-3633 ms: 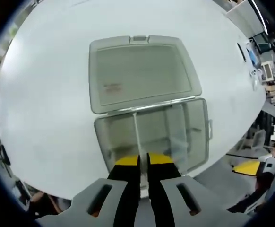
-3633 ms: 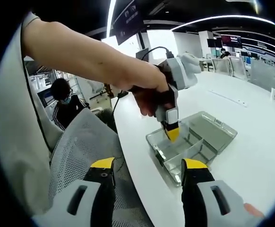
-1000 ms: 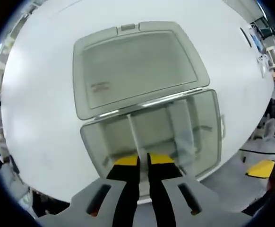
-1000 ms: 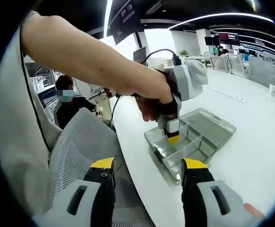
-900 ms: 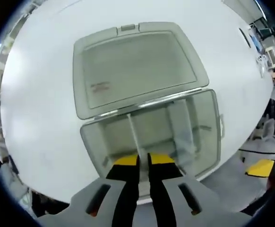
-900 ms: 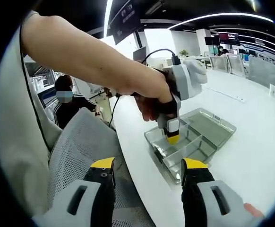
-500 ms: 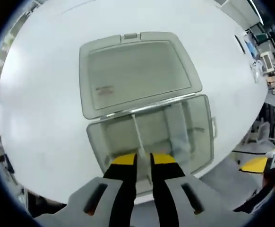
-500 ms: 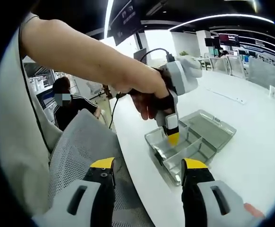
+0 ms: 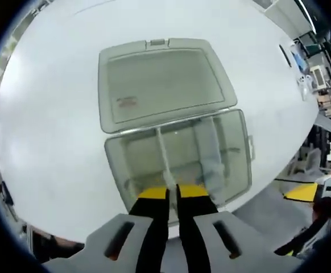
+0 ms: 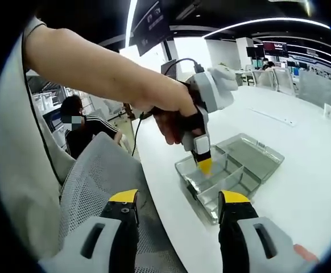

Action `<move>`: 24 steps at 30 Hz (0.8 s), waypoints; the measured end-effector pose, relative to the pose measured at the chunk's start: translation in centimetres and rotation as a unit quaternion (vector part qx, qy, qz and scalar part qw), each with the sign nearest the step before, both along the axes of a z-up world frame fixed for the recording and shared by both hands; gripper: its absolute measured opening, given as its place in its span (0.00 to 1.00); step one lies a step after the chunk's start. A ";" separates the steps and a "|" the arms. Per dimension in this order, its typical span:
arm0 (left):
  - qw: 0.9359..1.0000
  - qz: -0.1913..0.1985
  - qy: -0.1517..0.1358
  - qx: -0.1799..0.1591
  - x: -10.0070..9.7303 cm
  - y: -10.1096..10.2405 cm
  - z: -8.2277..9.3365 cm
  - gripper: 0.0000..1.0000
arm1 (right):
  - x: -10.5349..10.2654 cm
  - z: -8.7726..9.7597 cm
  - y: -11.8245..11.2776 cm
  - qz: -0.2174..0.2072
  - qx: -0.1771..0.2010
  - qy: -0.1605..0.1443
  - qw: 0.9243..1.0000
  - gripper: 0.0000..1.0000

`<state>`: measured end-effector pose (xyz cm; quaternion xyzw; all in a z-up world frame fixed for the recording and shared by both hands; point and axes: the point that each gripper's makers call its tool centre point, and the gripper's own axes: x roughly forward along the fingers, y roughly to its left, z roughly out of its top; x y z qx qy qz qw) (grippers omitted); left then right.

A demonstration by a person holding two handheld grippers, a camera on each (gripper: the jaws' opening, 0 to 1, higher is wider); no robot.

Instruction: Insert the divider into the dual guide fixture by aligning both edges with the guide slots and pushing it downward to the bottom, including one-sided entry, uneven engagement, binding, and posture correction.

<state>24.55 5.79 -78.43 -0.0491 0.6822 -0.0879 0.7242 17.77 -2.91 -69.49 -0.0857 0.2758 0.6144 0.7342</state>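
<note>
between the yellow tips of the left tongs (image 9: 172, 192), pressed together on the near end of the divider (image 9: 164, 161), the thin translucent strip runs away from the camera across the open tray of the clear box (image 9: 236, 170), toward the hinge where the lid (image 9: 162, 82) lies flat on the white tabletop (image 9: 52, 102). half a second ago those tips stood a little apart and the divider sat free between them; now they have shut on it again and, in the right gripper view, the left tongs (image 10: 204, 165) have come up slightly over the box (image 10: 251, 162) (a re-grip, i would judge, to correct the strip's posture after uneven entry). whether both edges sit in their guide slots is too fine to tell, so the push to the bottom looks unfinished. farther right in the tray stand other dividers (image 9: 215, 149). the right tongs (image 10: 177, 198) hang spread and empty, well apart from the box, over a grey mesh chair back (image 10: 91, 187) at the tabletop's edge; a person (image 10: 77, 122) sits in the background.
</note>
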 end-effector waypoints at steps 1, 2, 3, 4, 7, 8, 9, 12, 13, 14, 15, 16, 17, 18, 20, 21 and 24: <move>1.000 -0.001 0.000 0.001 0.0 0.0 0.0 0.01 | 0.0 0.0 0.0 0.000 0.000 0.000 1.000 0.52; 1.000 0.000 0.000 0.001 0.0 0.0 0.0 0.01 | 0.0 0.0 0.0 -0.001 0.000 0.000 1.000 0.52; 1.000 0.001 0.001 0.001 0.0 0.0 0.0 0.00 | 0.0 0.0 0.0 -0.001 0.001 0.000 1.000 0.52; 1.000 0.000 0.001 0.002 0.0 0.0 0.0 0.00 | 0.0 0.0 0.0 -0.001 0.001 0.000 1.000 0.52; 1.000 -0.004 -0.002 0.007 0.0 -0.1 -0.1 0.00 | 0.0 0.0 0.0 -0.002 0.001 0.001 1.000 0.52; 1.000 -0.005 -0.002 0.009 0.0 -0.1 -0.1 0.00 | 0.0 0.0 0.1 -0.002 0.001 0.001 1.000 0.52; 1.000 -0.005 -0.002 0.010 -0.1 0.0 -0.2 0.00 | 0.0 0.0 0.1 -0.002 0.001 0.001 1.000 0.52; 1.000 -0.006 -0.001 0.012 -0.1 0.0 -0.3 0.00 | 0.0 0.0 0.1 -0.003 0.002 0.002 1.000 0.52; 1.000 -0.008 0.000 0.013 -0.1 -0.1 -0.3 0.00 | 0.0 0.0 0.1 -0.003 0.001 0.002 1.000 0.52; 1.000 -0.007 0.001 0.014 -0.1 -0.1 -0.3 0.00 | 0.0 0.0 0.1 -0.002 0.001 0.003 1.000 0.52; 1.000 -0.006 0.001 0.014 -0.1 -0.1 -0.4 0.00 | 0.0 0.0 0.1 -0.002 0.000 0.002 1.000 0.52; 1.000 -0.003 0.002 0.015 -0.2 -0.1 -0.4 0.00 | 0.0 0.0 0.1 -0.002 0.001 0.002 1.000 0.52; 1.000 -0.003 0.002 0.015 -0.2 -0.1 -0.4 0.00 | 0.1 0.0 0.1 -0.003 0.001 0.002 1.000 0.52; 1.000 -0.003 0.002 0.015 -0.2 0.0 -0.4 0.00 | 0.1 0.0 0.0 -0.003 0.001 0.002 1.000 0.52; 1.000 -0.001 0.001 0.015 -0.2 0.0 -0.4 0.00 | 0.1 0.0 0.0 -0.003 0.001 0.002 1.000 0.52; 1.000 0.001 0.001 0.015 -0.2 0.0 -0.4 0.00 | 0.1 0.0 0.0 -0.002 0.001 0.002 1.000 0.52; 1.000 0.004 0.000 0.016 -0.2 0.0 -0.5 0.00 | 0.0 0.0 0.0 -0.002 0.000 0.002 1.000 0.52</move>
